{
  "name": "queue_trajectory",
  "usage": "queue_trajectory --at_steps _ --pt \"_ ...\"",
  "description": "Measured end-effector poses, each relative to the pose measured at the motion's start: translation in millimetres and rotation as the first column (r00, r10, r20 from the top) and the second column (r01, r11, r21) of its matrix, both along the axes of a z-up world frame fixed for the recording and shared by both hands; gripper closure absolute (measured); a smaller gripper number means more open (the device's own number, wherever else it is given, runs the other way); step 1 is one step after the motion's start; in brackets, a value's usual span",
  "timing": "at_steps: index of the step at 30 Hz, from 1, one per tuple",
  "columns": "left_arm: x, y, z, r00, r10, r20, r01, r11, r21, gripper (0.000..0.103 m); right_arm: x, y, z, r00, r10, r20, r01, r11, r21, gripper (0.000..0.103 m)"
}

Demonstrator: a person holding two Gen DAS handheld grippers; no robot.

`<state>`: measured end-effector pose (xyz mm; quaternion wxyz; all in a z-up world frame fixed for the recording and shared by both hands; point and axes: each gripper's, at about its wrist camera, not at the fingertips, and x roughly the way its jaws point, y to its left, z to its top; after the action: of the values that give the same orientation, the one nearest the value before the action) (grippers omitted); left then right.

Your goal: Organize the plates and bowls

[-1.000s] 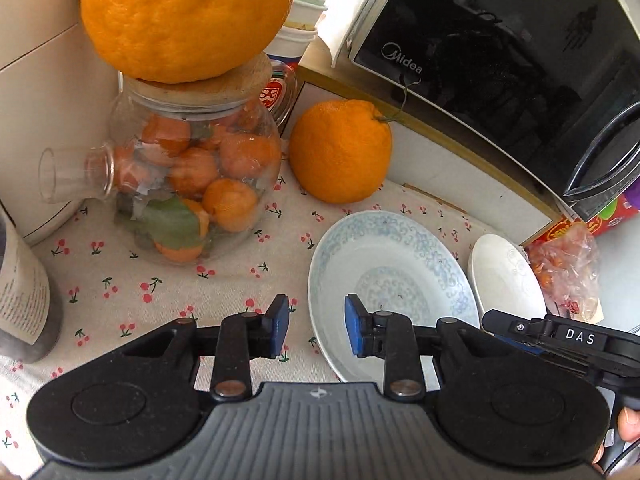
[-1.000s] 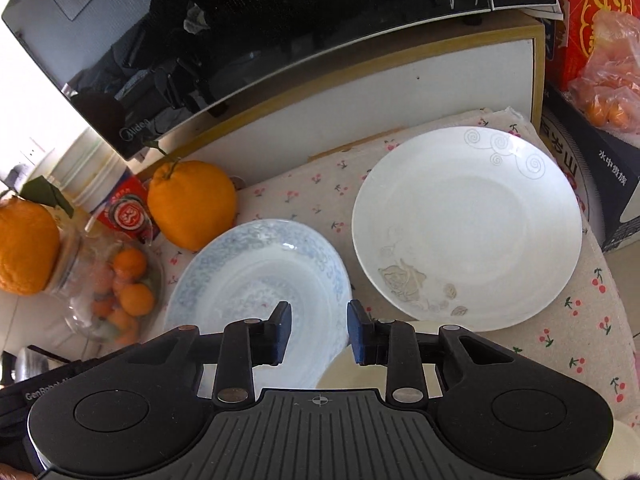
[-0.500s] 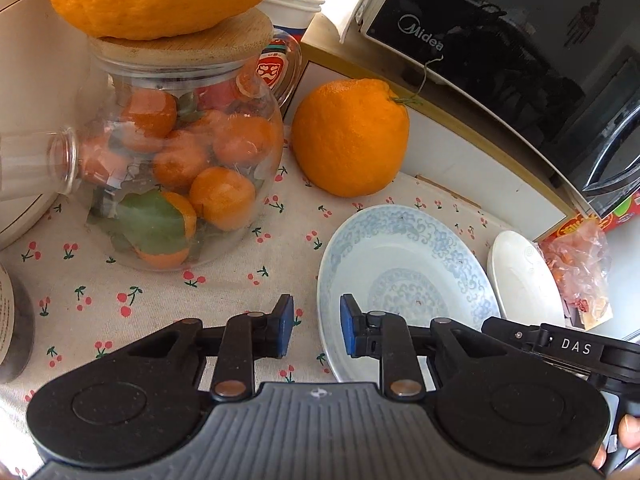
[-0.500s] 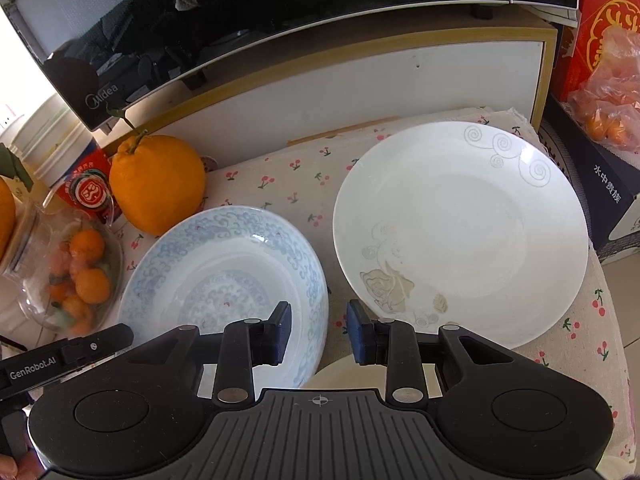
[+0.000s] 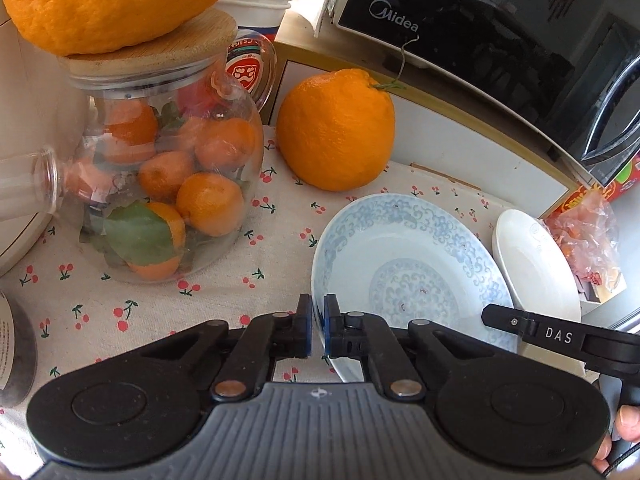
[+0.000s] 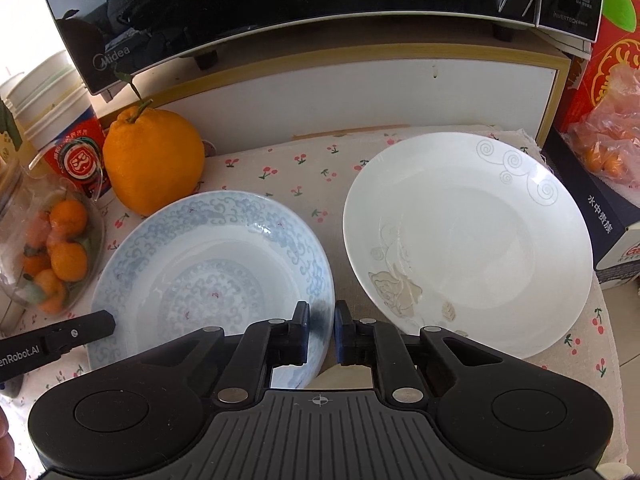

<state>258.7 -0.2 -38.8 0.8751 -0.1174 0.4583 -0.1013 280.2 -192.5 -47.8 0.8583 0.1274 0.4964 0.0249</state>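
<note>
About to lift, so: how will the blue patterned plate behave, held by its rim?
The blue plate looks glazed and glossy, so its rim may slip in the left hand-held gripper. It seems rigid ceramic: probably no flex, but breakable if dropped. Pinched at one edge, its wide dish would likely tilt downward.

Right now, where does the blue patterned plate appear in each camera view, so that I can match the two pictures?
Left wrist view: the blue patterned plate lies lower right of centre, just ahead of the left gripper.
Right wrist view: the same plate lies lower left of centre.
Shared landmark: the large orange standing just behind the plate on the cherry-print cloth.
</note>
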Motion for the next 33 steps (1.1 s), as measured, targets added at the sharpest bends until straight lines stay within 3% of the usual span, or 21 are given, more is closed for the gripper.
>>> queue_trajectory --at_steps 14,19,33 --pt "1.6 5.1 -4.4 1.000 -0.004 -0.010 0.004 1.000 -0.031 0.097 -1.4 -2.9 -1.5 1.000 0.002 0.018 -0.002 1.000 0.011 0.091" --pt "-0.9 2.1 -1.2 1.000 -0.002 0.003 0.002 1.000 0.002 0.097 -2.3 -3.5 0.7 1.000 0.000 0.017 -0.001 1.000 0.024 0.091" --pt "-10.8 14.0 26.9 0.999 0.028 0.037 -0.026 0.998 -0.051 0.097 -14.7 -7.9 32.5 0.997 -0.023 0.070 0.017 0.996 0.083 0.091"
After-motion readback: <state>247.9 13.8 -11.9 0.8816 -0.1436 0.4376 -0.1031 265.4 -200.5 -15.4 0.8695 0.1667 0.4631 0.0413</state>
